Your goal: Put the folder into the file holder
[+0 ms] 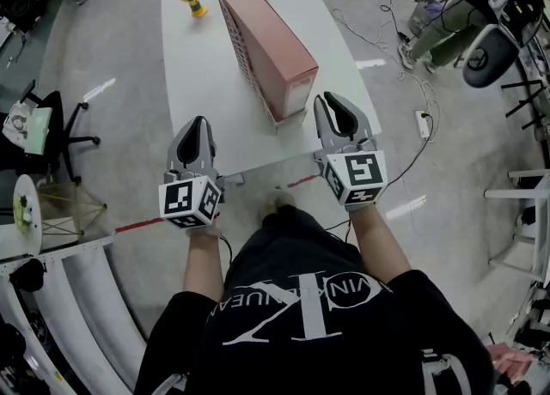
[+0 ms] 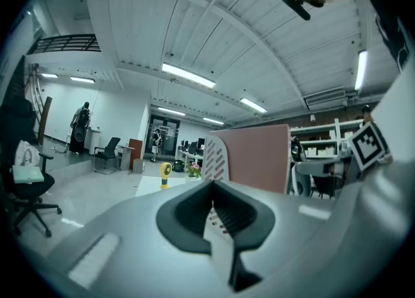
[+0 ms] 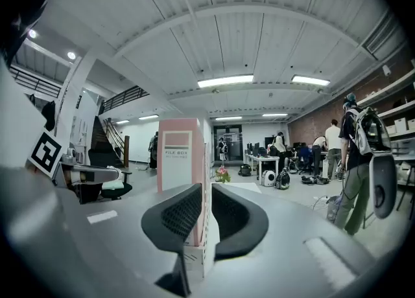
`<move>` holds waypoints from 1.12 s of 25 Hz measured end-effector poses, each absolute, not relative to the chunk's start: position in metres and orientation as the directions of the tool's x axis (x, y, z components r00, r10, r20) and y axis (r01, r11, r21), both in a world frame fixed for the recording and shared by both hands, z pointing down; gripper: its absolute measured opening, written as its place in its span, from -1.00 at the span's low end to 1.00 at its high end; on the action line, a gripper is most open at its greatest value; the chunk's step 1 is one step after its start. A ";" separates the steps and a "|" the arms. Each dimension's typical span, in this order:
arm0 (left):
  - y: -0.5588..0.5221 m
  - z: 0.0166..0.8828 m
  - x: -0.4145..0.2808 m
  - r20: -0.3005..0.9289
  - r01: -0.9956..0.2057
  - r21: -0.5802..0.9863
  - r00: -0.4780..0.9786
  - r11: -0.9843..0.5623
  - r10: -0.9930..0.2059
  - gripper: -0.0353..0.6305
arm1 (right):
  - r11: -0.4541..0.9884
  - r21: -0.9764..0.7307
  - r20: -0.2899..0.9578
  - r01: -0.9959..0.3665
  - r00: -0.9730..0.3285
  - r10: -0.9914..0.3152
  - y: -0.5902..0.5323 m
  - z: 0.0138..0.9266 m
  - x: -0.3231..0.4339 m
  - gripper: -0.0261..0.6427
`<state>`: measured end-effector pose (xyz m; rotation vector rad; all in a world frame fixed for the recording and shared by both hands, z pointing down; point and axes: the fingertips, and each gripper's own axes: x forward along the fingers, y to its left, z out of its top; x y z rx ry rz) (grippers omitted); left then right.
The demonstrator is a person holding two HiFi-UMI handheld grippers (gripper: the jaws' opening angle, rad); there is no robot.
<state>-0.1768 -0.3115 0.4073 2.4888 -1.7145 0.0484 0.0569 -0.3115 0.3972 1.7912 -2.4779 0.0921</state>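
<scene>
Folder (image 1: 277,37) looks seated, so exit clean. Lower frame: left gripper (image 1: 197,123) jaws together, right gripper (image 1: 332,101) a slit apart on nothing, just beside the folder's near end. Upper centre it stands in the slotted file holder (image 1: 244,57) on the table (image 1: 193,75); back straight out, don't clip that corner

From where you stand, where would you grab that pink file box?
On the pink file box, probably the narrow near end, high up, coming from the front edge of the table. It stands upright with that end facing us, flat sides either way to pinch.
</scene>
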 end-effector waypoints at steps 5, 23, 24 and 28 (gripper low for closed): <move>-0.313 0.404 -0.175 0.084 -0.932 0.077 0.359 -0.354 -0.929 -0.89 | 0.297 0.004 0.102 -0.955 -0.295 -0.950 -0.312 0.393 0.068 -0.90; -0.324 0.377 -0.180 0.031 -0.937 0.062 0.346 -0.344 -0.938 -0.89 | 0.276 -0.012 0.058 -0.961 -0.276 -0.959 -0.319 0.362 0.086 -0.91; -0.325 0.376 -0.180 0.027 -0.937 0.062 0.345 -0.343 -0.938 -0.89 | 0.275 -0.015 0.057 -0.961 -0.276 -0.960 -0.320 0.361 0.087 -0.91; -0.328 0.368 -0.181 0.011 -0.939 0.057 0.340 -0.339 -0.940 -0.89 | 0.275 -0.018 0.048 -0.961 -0.275 -0.960 -0.322 0.356 0.088 -0.91</move>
